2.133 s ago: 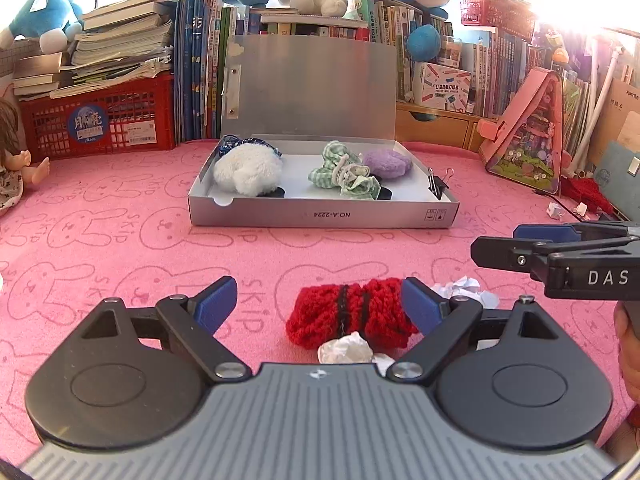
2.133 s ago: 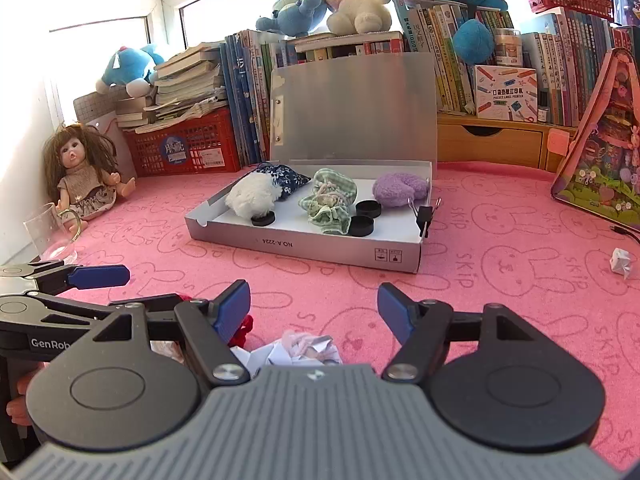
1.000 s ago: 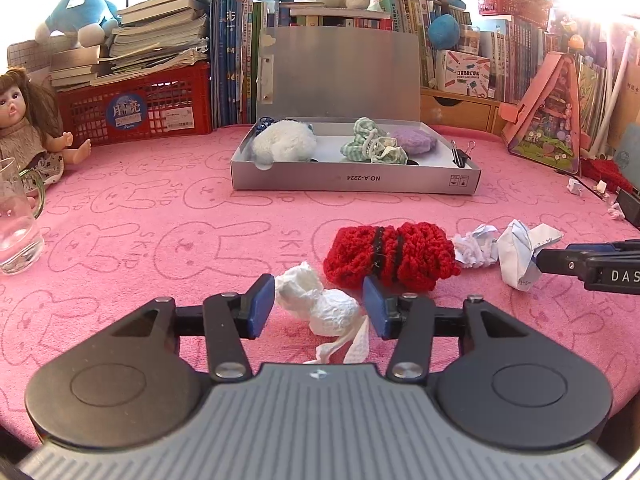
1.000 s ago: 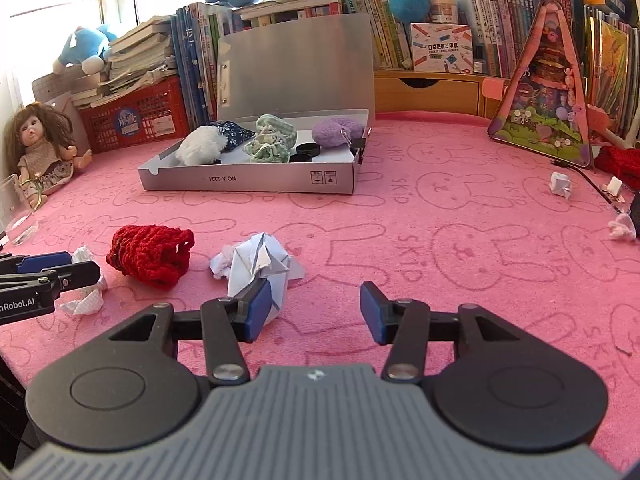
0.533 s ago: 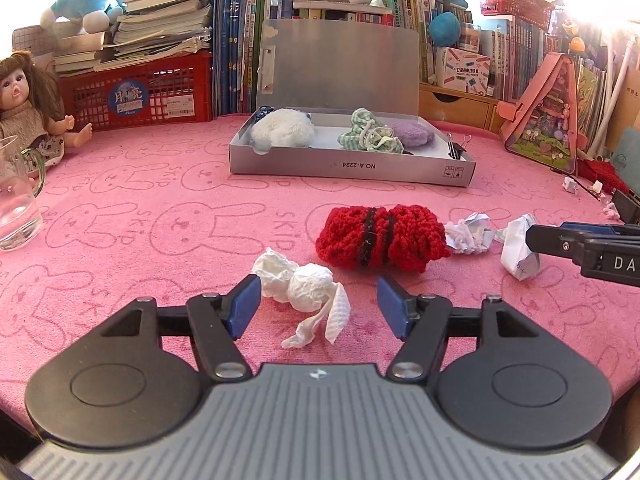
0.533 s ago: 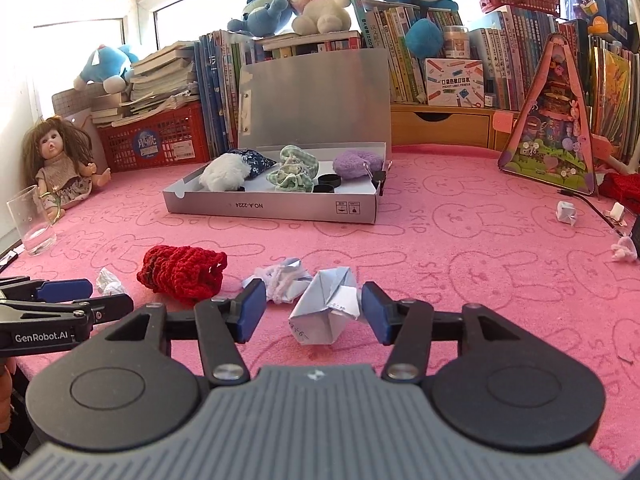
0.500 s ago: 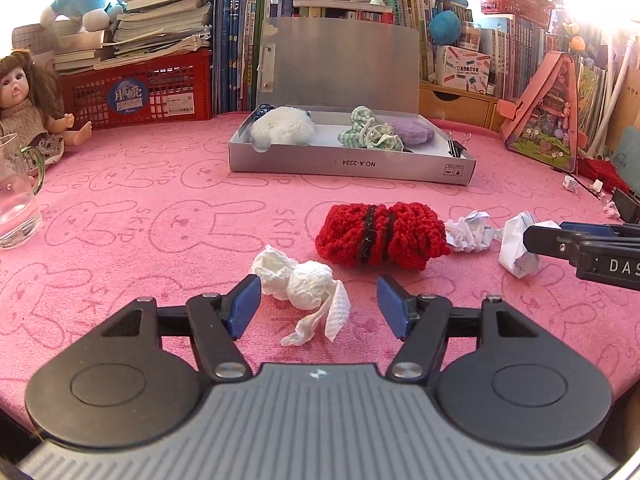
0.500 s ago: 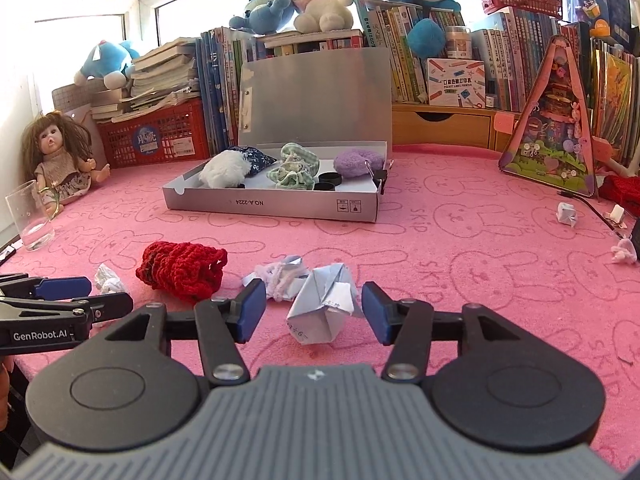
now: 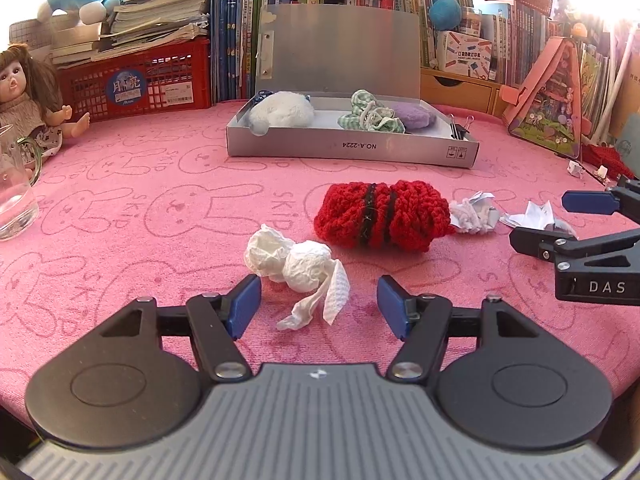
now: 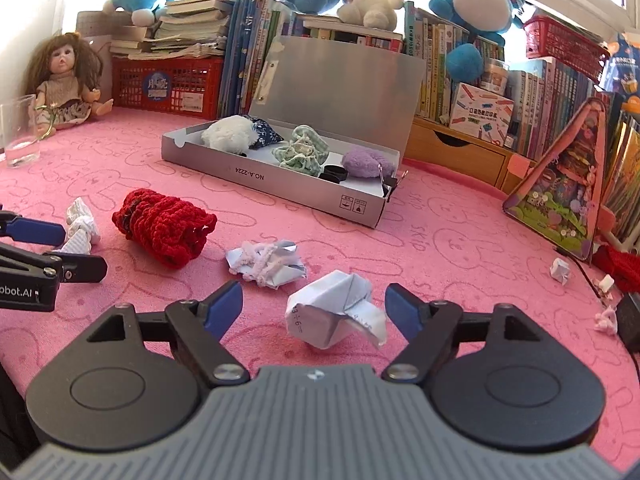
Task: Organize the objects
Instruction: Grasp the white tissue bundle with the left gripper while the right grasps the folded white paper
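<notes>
The left claw [image 9: 319, 306] is spread apart around the crumpled tissue [image 9: 294, 266], which lies on the pink tabletop [image 9: 120, 216] near its front edge, just before the red knitted bundle [image 9: 380, 220]. The right claw [image 10: 314, 310], also apart, flanks the folded paper wad [image 10: 334, 314]; half a second ago it framed that wad more narrowly. Bare cloth stretches left toward the glass [image 9: 14, 196].

My right gripper [image 9: 592, 256] reads "DAS"; my left gripper [image 10: 28, 276] shows "obot.AI". The grey box [image 9: 352, 147] front carries "NO.A-2224", printed upside down. The pink cloth [image 9: 160, 208] repeats "SKIP". The crumpled paper [image 10: 336, 316] shows "3" and "6".
</notes>
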### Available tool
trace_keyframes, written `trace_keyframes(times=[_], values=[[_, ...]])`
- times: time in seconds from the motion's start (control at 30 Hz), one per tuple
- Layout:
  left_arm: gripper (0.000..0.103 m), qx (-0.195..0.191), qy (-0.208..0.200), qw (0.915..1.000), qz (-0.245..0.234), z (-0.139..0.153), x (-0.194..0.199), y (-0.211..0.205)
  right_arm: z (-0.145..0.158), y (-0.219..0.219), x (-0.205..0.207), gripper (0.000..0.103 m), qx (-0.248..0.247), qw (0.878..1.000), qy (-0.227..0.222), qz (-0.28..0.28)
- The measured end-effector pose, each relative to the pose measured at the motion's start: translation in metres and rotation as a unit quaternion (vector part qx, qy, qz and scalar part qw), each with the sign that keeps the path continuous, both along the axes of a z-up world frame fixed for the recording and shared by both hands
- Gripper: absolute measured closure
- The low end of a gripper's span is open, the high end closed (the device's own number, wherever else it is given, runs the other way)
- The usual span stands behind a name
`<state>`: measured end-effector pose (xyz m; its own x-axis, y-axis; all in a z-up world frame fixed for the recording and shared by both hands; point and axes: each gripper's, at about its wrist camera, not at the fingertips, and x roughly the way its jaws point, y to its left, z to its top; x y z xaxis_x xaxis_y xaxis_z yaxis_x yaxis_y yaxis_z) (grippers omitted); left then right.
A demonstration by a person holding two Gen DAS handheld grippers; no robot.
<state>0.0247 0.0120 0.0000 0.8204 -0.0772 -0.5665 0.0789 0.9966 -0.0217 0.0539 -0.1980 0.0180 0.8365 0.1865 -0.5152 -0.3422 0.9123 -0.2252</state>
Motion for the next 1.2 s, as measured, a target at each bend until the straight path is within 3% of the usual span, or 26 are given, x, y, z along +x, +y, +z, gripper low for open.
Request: trace_keyframes(times=[0.2, 0.33, 0.43, 0.47, 0.7, 0.9, 1.07, 1.13, 1.2], values=[[0.034, 0.003, -0.003, 1.0000, 0.002, -0.001, 0.001, -0.001, 0.004, -0.011, 0.024, 0.015, -0.065, 0.996, 0.030, 0.059], [0.033, 0.007, -0.013, 0.9999, -0.003, -0.001, 0.002, 0.000, 0.005, -0.021, 0.038, 0.015, -0.049, 0.994, 0.062, 0.072], [0.018, 0.019, -0.029, 0.9994, -0.008, 0.000, 0.003, 0.002, 0.002, -0.023, 0.041, 0.016, -0.046, 0.993, 0.076, 0.084], [0.018, 0.025, -0.031, 0.9991, -0.013, 0.000, 0.003, 0.002, 0.000, -0.022, 0.041, 0.018, -0.045, 0.992, 0.079, 0.088], [0.019, 0.029, -0.030, 0.9989, -0.022, -0.005, 0.005, 0.002, -0.003, -0.023, 0.035, 0.044, -0.009, 0.992, 0.090, 0.083], [0.020, 0.041, -0.061, 0.9969, -0.026, 0.005, 0.005, 0.006, 0.001, -0.022, 0.030, 0.046, 0.010, 0.994, 0.082, 0.068], [0.020, 0.067, -0.042, 0.9959, -0.044, -0.003, 0.016, 0.007, 0.005, -0.020, 0.029, 0.046, 0.033, 0.995, 0.074, 0.053], [0.021, 0.051, -0.038, 0.9971, -0.040, -0.008, 0.018, 0.010, 0.007, -0.018, 0.027, 0.046, 0.043, 0.995, 0.073, 0.042], [0.028, 0.031, -0.033, 0.9980, -0.043, -0.008, 0.017, 0.013, 0.007, -0.015, 0.023, 0.046, 0.056, 0.995, 0.072, 0.030]])
